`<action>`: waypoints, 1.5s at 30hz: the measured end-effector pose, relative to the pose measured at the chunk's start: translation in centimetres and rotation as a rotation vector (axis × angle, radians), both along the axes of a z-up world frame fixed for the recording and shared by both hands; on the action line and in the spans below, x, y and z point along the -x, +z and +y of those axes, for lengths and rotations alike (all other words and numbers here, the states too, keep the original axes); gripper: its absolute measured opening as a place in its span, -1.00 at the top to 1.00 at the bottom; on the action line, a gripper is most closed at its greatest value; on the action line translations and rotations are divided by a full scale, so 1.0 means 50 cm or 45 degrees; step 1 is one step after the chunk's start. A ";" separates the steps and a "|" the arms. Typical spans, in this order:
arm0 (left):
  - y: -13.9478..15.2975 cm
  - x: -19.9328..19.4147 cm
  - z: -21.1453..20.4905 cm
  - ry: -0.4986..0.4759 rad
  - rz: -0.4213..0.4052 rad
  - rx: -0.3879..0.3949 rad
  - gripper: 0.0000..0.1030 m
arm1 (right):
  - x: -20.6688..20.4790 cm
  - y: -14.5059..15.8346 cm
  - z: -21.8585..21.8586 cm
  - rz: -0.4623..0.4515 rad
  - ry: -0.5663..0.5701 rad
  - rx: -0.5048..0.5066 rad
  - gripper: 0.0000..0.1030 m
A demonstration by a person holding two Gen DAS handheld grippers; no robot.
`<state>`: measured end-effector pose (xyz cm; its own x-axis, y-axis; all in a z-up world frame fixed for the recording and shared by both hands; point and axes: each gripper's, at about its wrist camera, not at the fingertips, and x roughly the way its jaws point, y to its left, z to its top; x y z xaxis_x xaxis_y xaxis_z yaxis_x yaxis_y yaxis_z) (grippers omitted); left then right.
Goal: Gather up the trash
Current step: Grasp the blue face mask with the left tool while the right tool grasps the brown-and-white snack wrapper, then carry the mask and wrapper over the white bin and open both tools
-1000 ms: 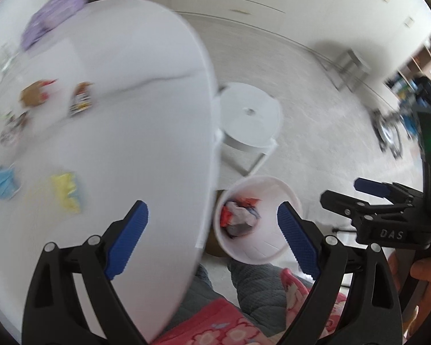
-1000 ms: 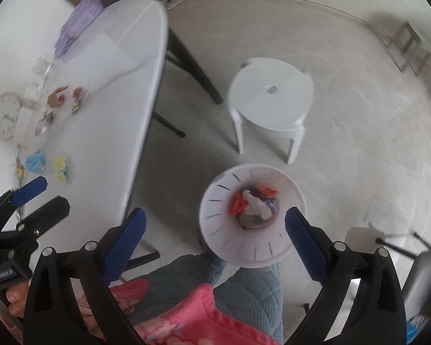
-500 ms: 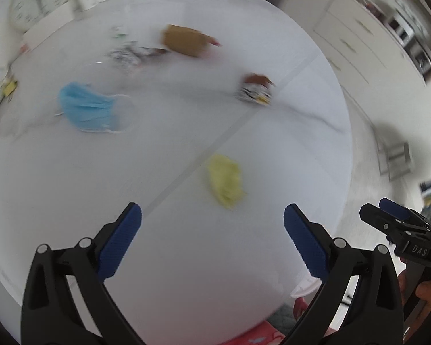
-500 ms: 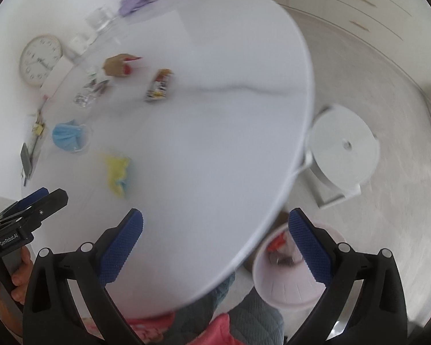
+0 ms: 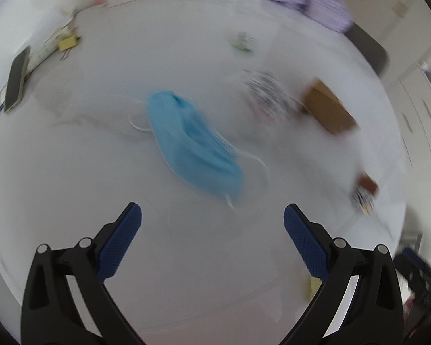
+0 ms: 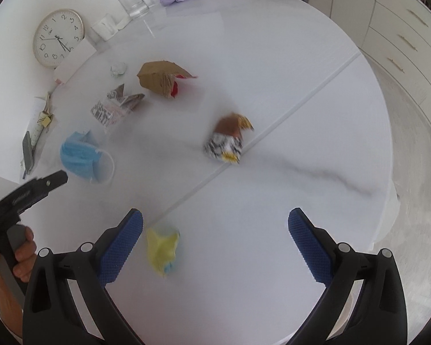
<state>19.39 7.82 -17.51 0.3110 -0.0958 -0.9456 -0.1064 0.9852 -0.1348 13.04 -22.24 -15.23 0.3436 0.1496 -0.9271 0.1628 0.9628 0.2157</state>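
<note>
Littering white round table (image 6: 301,132): blue mask (image 5: 192,146), yellow wrapper (image 6: 161,248), clock (image 6: 57,37).

Left wrist view motion-smeared, blue mask (image 5: 194,143) soft-edged, brown carton (image 5: 327,109) streaked — wrapper (image 5: 364,194) print unreadable

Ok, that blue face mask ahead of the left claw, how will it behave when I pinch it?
The blue face mask lies crumpled and folded, so it is probably soft and will sag from the left claw. It looks thin, likely very light. Its loose ear loops trail on the table and may dangle or snag.
</note>
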 end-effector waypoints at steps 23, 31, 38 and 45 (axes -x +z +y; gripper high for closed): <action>-0.065 -0.122 0.022 0.068 0.044 -0.047 0.66 | -0.151 -0.091 -0.031 0.039 -0.064 0.019 -0.79; 0.011 -0.042 -0.010 -0.085 -0.077 -0.089 0.66 | -0.187 -0.141 0.010 0.119 -0.044 0.118 0.14; 0.026 0.007 -0.061 -0.245 -0.119 -0.127 0.66 | -0.179 -0.120 0.010 0.057 -0.016 0.101 0.62; 0.044 0.041 -0.122 -0.359 -0.144 -0.095 0.66 | -0.134 -0.091 -0.028 -0.002 -0.048 0.045 0.69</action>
